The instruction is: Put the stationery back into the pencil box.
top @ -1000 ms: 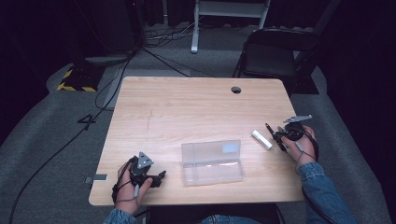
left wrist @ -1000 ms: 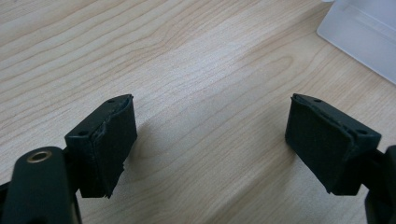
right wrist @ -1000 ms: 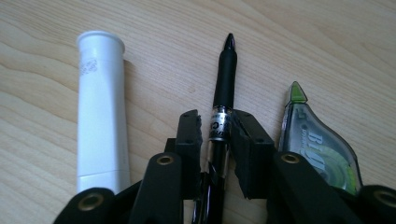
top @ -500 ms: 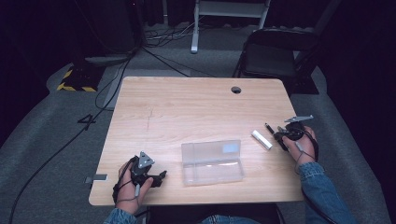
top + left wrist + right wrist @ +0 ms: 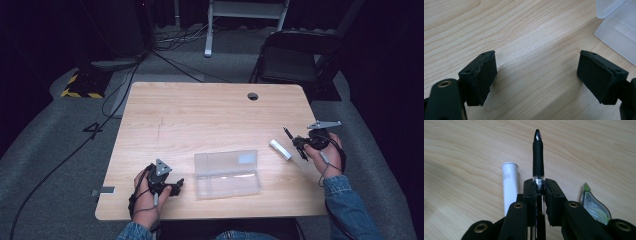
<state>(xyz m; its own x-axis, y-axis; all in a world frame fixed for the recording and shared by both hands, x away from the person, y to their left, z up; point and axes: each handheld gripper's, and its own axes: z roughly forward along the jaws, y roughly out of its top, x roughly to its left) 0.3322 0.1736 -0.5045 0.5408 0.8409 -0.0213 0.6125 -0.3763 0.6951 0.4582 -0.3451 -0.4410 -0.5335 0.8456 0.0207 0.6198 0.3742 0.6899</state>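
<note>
High view: a wooden desk (image 5: 210, 115) carries a clear plastic case (image 5: 227, 173) lying shut near the front edge, in the middle. At its left the left tool (image 5: 176, 187) rests low on the desk in the person's left hand (image 5: 147, 197), just beside the case's short end but not touching it. Left gripper view confirms this: the two black jaws stand wide apart over bare wood with nothing between them, and a corner of the case (image 5: 617, 27) shows at the upper right.

Toward the right edge of the desk the right tool (image 5: 295, 142) is in the person's right hand (image 5: 327, 152), with a denim sleeve (image 5: 347, 205) behind it. Right gripper view shows its jaws closed on a black pen (image 5: 538, 157): the pads clamp the clear barrel just behind the dark grip, and the glossy tip points away from the camera. The pen seems to be lifted clear of the wood, though the angle makes that hard to judge. Just to the pen's left a white tube (image 5: 510, 185) lies on the desk, alongside it and apart from it. On the other side, near the tool's right arm, lies a correction tape dispenser (image 5: 595, 207) with a green nose. In the high view the white tube (image 5: 280, 149) lies between the case and the right tool.
</note>
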